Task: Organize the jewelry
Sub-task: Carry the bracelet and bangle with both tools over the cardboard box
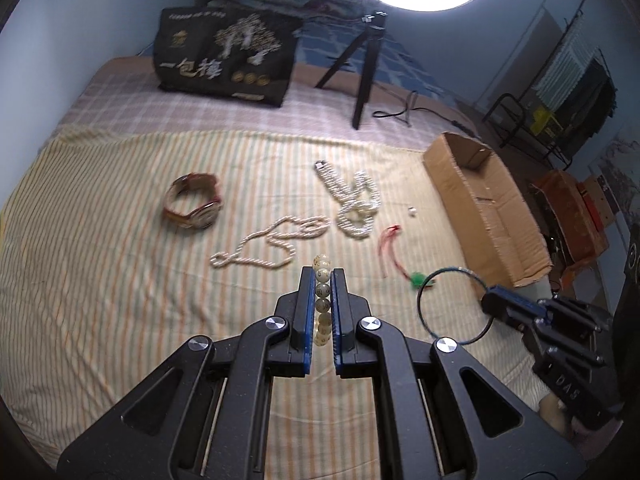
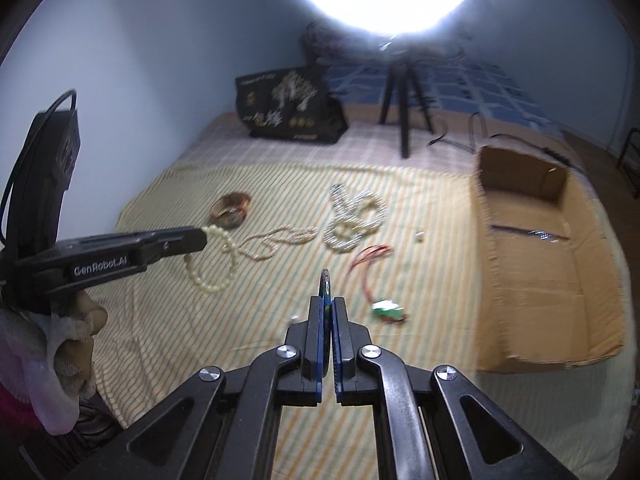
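Jewelry lay scattered on the striped sheet (image 1: 100, 300). Through the left wrist view, we held the left gripper (image 1: 322, 280) clamped on a bead bracelet (image 1: 322, 276), lifted for transfer. Through the right wrist view, the right gripper (image 2: 328, 304) pinched a thin bangle (image 2: 325, 280) edge-on, near the cardboard box (image 2: 532, 280) at right, probably its destination.

Necklaces (image 1: 352, 200) lie mid-bed — watch (image 1: 194, 200) left, cardboard box (image 1: 484, 204) right.
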Demonstrator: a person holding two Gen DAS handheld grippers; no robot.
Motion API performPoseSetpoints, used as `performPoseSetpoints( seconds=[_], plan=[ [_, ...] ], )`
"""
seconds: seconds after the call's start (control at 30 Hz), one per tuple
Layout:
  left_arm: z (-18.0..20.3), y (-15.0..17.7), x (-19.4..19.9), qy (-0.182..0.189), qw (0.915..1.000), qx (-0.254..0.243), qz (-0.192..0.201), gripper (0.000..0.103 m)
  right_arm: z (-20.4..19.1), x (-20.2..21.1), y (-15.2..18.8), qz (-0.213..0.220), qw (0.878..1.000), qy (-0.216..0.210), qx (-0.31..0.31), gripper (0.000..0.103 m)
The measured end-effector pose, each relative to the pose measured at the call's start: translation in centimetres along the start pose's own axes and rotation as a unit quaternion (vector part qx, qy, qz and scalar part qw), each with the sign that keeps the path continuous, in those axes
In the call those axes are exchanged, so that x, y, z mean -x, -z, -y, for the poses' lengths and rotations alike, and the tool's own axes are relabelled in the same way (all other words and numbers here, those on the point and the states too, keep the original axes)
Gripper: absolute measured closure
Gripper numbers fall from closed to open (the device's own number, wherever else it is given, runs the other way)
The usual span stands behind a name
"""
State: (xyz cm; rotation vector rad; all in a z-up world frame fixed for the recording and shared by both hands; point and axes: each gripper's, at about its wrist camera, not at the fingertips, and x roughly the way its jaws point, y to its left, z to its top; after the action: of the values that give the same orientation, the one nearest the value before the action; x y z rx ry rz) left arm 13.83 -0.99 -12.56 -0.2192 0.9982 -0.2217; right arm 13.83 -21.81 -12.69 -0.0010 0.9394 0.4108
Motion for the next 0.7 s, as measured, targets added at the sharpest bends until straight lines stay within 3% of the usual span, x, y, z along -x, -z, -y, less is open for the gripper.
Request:
performPoseSetpoints(
  seconds=[0.37,0.7],
  plan=[
    [6.4,-1.7,-0.2,0.042,0.9982,-0.038,0.019,0.098,7.4,4.7,-1.4,0.048,0.996,0.053,-0.052,0.102],
    [12.1,-4.0,-2.0,0.08,0.9945,-0.065,0.021,0.098,13.3,6.4,-1.7,0.054,0.991,0.09,-0.085,0.102]
  ],
)
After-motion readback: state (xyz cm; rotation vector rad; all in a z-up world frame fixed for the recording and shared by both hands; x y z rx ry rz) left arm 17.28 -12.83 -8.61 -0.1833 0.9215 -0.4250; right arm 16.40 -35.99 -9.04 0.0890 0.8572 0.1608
